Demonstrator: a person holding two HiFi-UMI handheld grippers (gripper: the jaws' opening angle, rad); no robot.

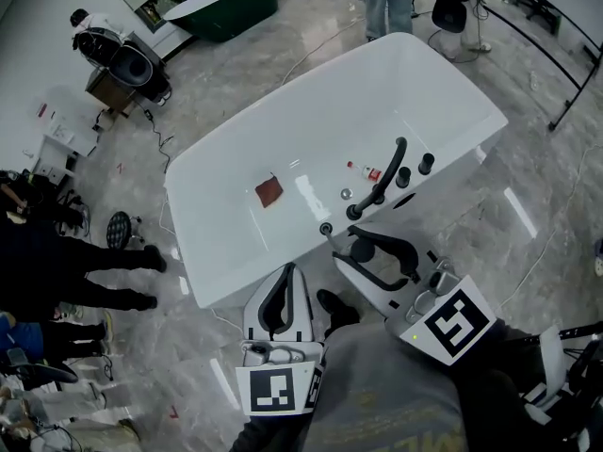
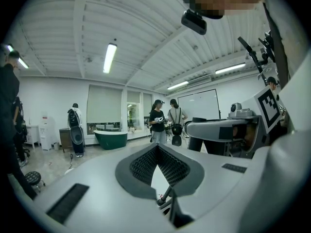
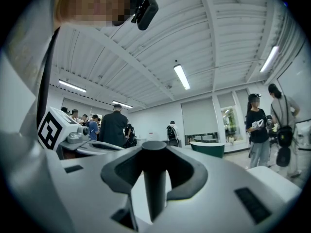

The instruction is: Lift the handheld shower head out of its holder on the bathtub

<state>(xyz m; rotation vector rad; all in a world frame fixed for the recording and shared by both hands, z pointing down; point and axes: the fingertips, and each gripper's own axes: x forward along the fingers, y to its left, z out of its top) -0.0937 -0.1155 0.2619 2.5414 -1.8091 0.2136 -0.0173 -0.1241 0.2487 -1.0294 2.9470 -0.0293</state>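
A white bathtub (image 1: 217,262) lies ahead of me. On its near rim stands the black handheld shower head (image 1: 363,250), upright in its holder. My right gripper (image 1: 351,249) is open, one jaw on each side of the shower head. In the right gripper view the black cylinder (image 3: 154,188) rises between the dark pads (image 3: 187,171) with a slim gap on each side. My left gripper (image 1: 290,271) hangs at the rim further left, empty, its fingertips (image 2: 156,148) meeting.
A black curved spout (image 1: 384,172) and two black knobs (image 1: 415,169) stand on the rim beyond the shower head. A red-brown cloth (image 1: 269,191) and a small bottle (image 1: 367,170) lie in the tub. A green tub (image 1: 226,3) and people stand around.
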